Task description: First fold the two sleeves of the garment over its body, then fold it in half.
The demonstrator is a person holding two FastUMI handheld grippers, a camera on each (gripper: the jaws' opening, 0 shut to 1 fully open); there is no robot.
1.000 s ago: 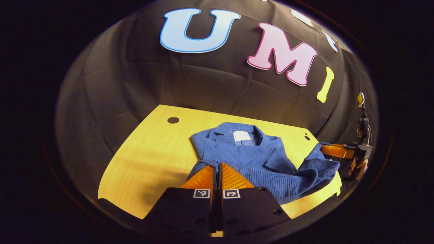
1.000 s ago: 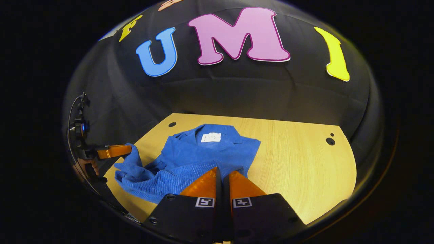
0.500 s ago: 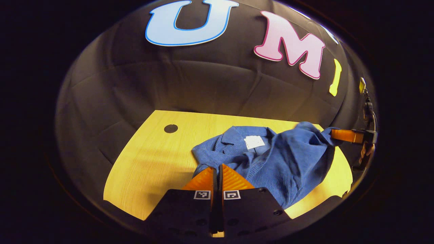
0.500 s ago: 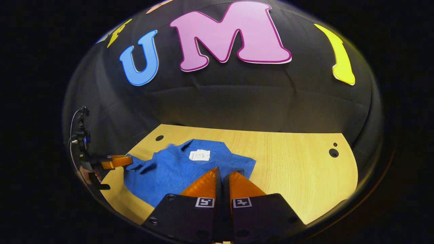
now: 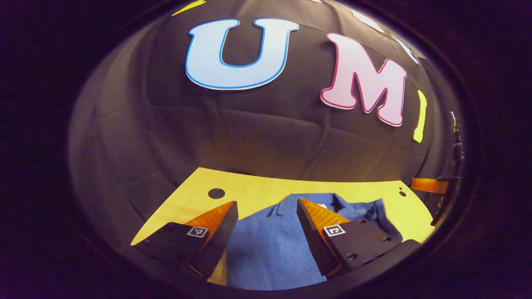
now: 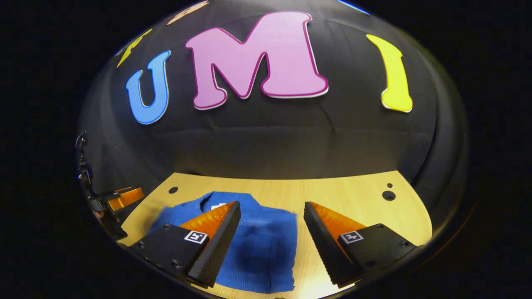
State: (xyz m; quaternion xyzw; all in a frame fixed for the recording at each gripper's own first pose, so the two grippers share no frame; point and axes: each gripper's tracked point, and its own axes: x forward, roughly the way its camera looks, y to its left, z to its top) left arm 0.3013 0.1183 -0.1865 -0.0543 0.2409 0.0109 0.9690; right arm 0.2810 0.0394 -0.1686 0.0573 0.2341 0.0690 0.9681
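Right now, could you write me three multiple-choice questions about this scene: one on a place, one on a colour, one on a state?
1. Where does the garment lie?
A. on the wooden table
B. on the floor
C. in a basket

2. What colour is the garment?
A. red
B. blue
C. white

3. How does the left gripper stand?
A. shut on the garment
B. shut on nothing
C. open

Answers: 1 A, the cloth rests flat on the tabletop. 2 B, it is blue in both views. 3 C, its fingers stand wide apart above the cloth.
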